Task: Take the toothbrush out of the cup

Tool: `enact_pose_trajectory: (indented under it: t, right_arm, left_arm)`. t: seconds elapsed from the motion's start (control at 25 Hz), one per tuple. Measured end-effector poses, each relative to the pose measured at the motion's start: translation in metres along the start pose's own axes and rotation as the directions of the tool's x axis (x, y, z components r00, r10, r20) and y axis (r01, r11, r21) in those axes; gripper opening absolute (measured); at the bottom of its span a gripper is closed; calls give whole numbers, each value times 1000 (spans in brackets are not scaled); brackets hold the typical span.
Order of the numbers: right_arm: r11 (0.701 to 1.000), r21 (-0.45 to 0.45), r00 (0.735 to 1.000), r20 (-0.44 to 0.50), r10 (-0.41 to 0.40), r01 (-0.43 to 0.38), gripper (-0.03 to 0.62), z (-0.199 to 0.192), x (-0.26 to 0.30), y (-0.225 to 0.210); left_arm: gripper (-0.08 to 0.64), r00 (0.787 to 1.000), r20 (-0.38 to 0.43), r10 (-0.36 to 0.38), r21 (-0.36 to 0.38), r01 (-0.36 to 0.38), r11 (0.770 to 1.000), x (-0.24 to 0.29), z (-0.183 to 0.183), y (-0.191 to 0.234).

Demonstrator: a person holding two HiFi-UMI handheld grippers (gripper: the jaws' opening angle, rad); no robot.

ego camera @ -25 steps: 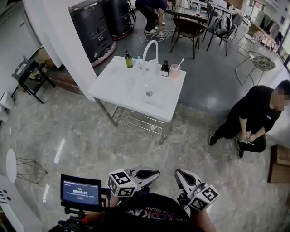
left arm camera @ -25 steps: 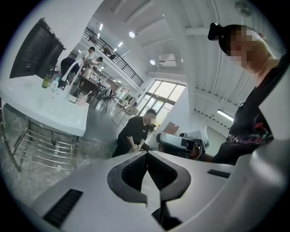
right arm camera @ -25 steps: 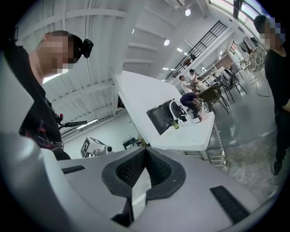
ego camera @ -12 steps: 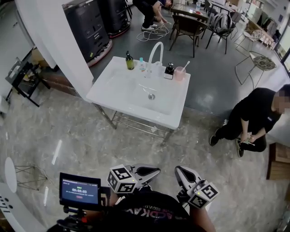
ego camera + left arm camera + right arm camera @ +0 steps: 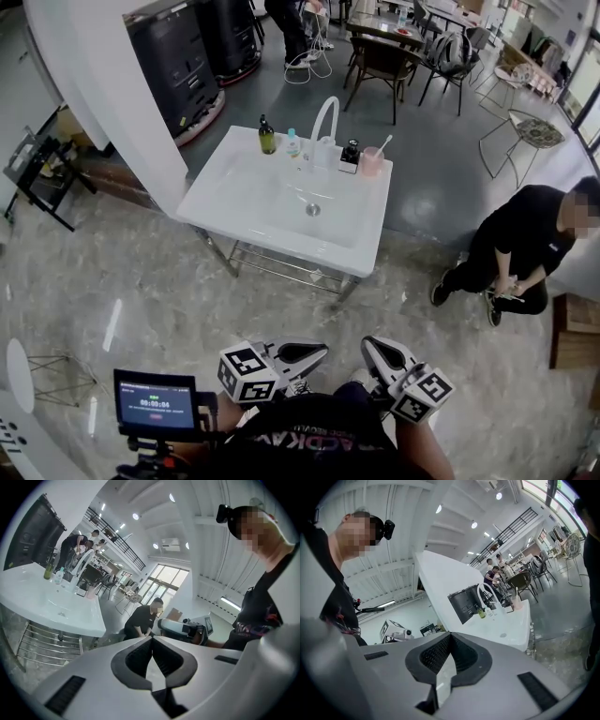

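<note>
Far counter (image 5: 225,187): toothbrush (image 5: 382,143) in cup (image 5: 371,162).
My left gripper (image 5: 319,352) and right gripper (image 5: 368,347): fingers closed together, empty.

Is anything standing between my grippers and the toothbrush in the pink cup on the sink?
Nothing visible does. Only marble floor lies between the shut left gripper, the shut right gripper and the white sink. The white toothbrush stands in the pink cup at the sink's far right corner, a black bottle beside it.
</note>
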State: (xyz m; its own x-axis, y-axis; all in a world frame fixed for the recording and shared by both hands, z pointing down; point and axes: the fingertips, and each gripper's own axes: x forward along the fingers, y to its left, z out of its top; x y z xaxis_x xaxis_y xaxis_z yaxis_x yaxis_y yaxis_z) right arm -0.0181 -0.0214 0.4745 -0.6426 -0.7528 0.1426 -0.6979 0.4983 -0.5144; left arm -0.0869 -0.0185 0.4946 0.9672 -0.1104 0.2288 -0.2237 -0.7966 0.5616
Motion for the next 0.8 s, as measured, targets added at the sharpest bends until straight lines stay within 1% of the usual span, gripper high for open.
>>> enact_pose_trajectory:
  t: [0.2, 0.48, 0.8]
  right_arm:
    - [999, -15, 999, -1, 33, -33, 8, 12, 17, -14]
    - [997, -30, 997, -19, 75, -75, 8, 44, 36, -40]
    - [990, -58, 992, -22, 128, -129, 8, 89, 59, -100]
  left_arm:
    - [8, 999, 20, 47, -11, -47, 999, -7, 5, 14]
    - [8, 992, 58, 115, -20, -114, 993, -2, 35, 28]
    - [8, 979, 99, 180, -20, -179, 984, 33, 71, 55]
